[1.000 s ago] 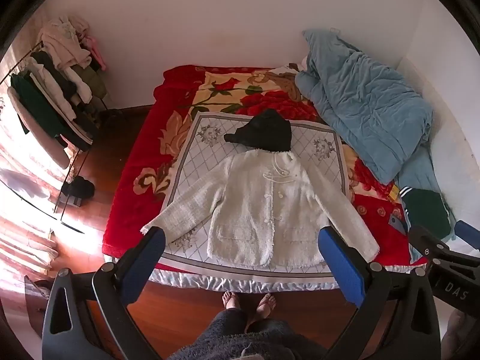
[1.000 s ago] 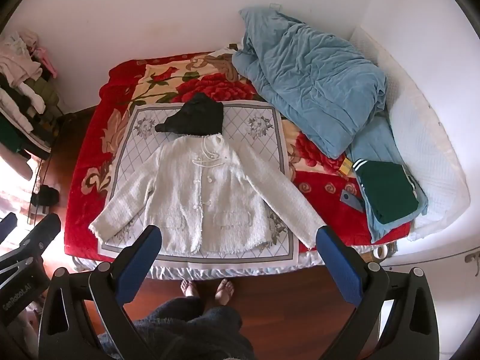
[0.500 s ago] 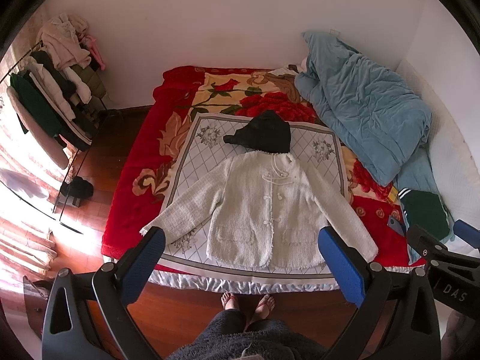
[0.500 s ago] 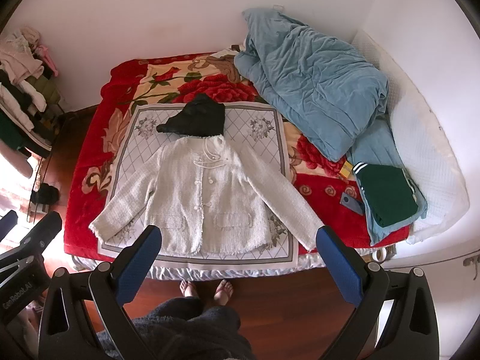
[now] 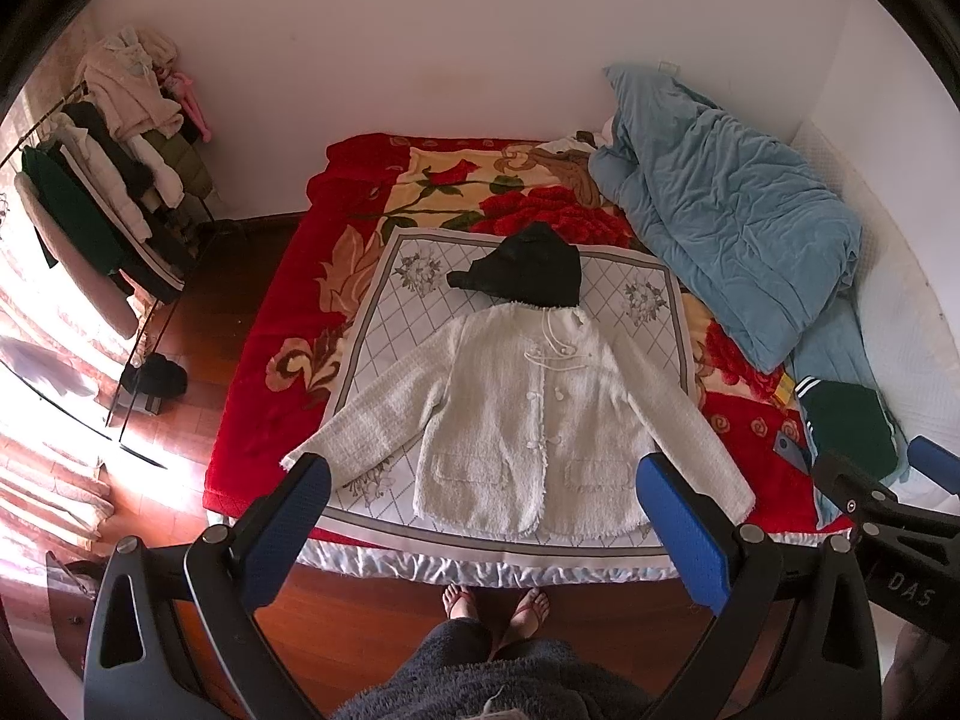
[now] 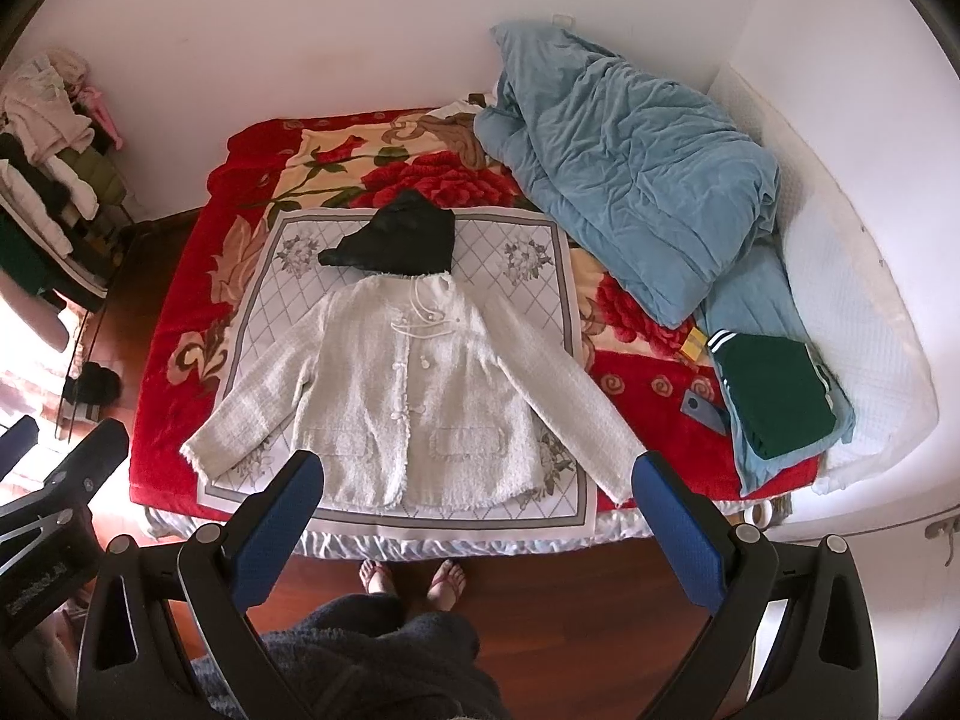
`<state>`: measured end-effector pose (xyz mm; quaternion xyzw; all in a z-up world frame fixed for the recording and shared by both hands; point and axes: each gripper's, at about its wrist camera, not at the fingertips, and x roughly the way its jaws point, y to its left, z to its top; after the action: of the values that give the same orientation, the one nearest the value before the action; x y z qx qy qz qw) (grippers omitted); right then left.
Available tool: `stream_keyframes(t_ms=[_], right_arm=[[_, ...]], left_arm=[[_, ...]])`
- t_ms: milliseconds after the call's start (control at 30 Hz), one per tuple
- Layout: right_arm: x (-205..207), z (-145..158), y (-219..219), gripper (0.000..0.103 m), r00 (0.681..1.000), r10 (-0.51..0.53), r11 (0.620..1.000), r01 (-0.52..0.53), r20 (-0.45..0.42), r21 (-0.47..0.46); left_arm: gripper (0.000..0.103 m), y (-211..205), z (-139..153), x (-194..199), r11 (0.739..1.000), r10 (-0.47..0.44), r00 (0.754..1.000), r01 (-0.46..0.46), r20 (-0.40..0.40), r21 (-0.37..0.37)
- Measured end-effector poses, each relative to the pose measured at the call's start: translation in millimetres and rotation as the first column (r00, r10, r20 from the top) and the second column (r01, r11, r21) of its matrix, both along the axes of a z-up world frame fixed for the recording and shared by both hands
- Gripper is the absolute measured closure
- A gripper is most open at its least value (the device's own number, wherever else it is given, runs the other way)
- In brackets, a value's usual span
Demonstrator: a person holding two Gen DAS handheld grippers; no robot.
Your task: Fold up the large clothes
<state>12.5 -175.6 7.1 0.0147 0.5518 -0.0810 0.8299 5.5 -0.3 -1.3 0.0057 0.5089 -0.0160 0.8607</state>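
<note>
Blue-padded, our left gripper point(image 5: 483, 501) and right gripper point(image 6: 477, 495) hover low in frame, jaws wide apart, empty; the white tweed jacket point(image 6: 408, 396) lies flat mid-frame, sleeves spread.

A cream-white, nubby tweed jacket point(image 5: 528, 420) point(image 6: 414, 396) lies face-up and flat on a pale quilted, diamond-patterned mat, collar toward the far wall, hem toward the near edge of the bed. It is buttoned down the front (small white loop fastenings), with two patch pockets near the fringed hem. Both sleeves spread out and downward, the cuffs reaching past the mat's side borders.
</note>
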Motion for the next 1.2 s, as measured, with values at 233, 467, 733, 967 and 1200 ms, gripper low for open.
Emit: stream_keyframes(t_ms=[233, 467, 733, 967, 1200], right_arm=[[-2.0, 2.6, 1.1, 0.000, 1.000, 0.001, 1.000, -0.001, 0.000, -0.001], [-2.5, 2.8, 1.0, 0.000, 1.000, -0.002, 1.000, 0.002, 0.005, -0.005], [-2.9, 5.0, -1.1, 0.000, 1.000, -0.002, 1.000, 0.002, 0.007, -0.007], [-0.7, 5.6, -0.8, 0.000, 1.000, -0.001, 1.000, 0.001, 0.007, -0.006], [-2.0, 5.2, 0.1, 0.000, 1.000, -0.001, 1.000, 0.001, 0.010, -0.010]], left_arm=[[0.000, -2.7, 5.4, 3.7, 1.000, -0.003, 1.000, 0.003, 0.000, -0.003], [0.000, -12.0, 10.7, 8.8, 1.000, -0.002, 1.000, 0.002, -0.002, -0.007], [0.000, -12.0, 11.7, 9.7, 1.000, -0.003, 1.000, 0.003, 0.001, -0.008], [0.000, -10.9, 11.2, 9.0, 1.000, -0.004, 1.000, 0.004, 0.001, -0.009], [0.000, -14.9, 17.4, 4.6, 1.000, -0.005, 1.000, 0.005, 0.002, -0.012]])
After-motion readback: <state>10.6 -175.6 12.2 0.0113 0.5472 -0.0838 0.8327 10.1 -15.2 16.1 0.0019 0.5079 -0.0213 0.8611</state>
